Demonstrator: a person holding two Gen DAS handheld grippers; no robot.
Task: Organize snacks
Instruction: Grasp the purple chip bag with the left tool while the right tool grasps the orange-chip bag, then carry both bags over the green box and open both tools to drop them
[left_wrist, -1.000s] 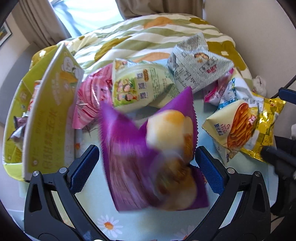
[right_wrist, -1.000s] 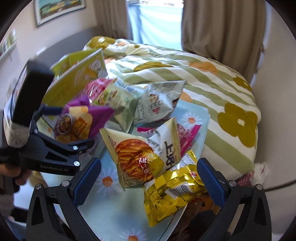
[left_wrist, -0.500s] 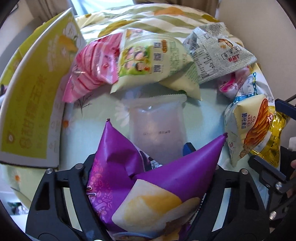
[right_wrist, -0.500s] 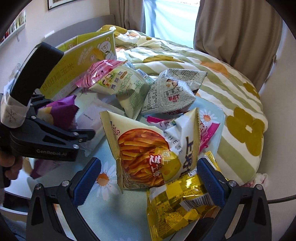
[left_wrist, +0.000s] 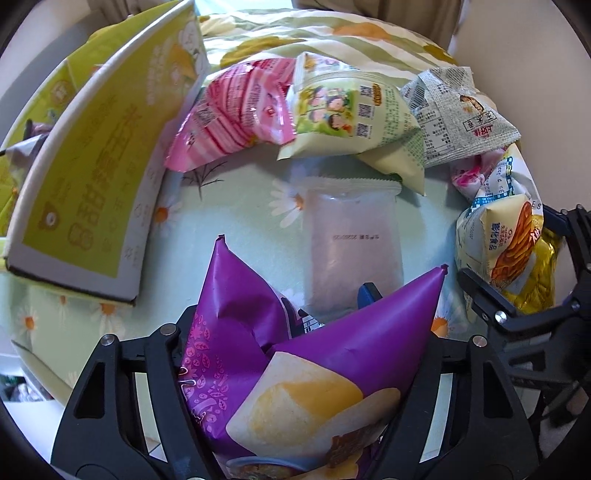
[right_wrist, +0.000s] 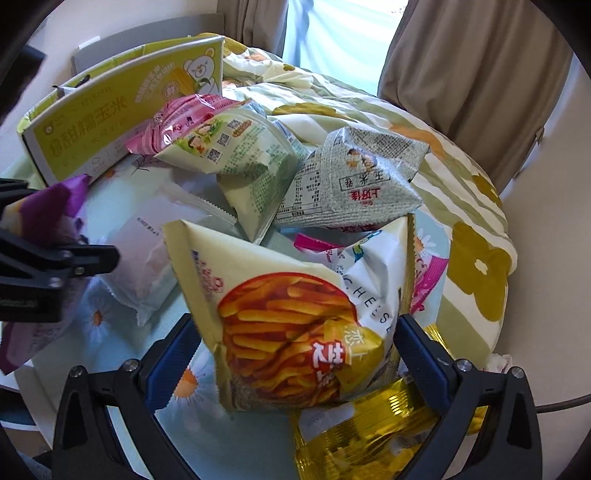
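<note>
My left gripper (left_wrist: 325, 314) is shut on a purple snack bag (left_wrist: 306, 350) and holds it over the near part of the table; it also shows in the right wrist view (right_wrist: 44, 206). My right gripper (right_wrist: 295, 336) is open, its jaws on either side of a cream fries bag (right_wrist: 291, 310), which also shows in the left wrist view (left_wrist: 498, 243). A gold bag (right_wrist: 369, 435) lies under the fries bag. A clear pale packet (left_wrist: 351, 251) lies flat mid-table. Pink (left_wrist: 236, 110), green-cream (left_wrist: 354, 114) and grey newsprint (left_wrist: 461, 114) bags lie behind it.
A yellow-green cardboard box (left_wrist: 99, 177) stands open at the left of the daisy-print table (left_wrist: 229, 206). A striped flowered quilt (right_wrist: 424, 155) lies behind the table. Curtains (right_wrist: 472, 62) and a window are at the back.
The left gripper closed on the purple bag and now holds it still. The right gripper moved forward and down until its jaws flank the fries bag.
</note>
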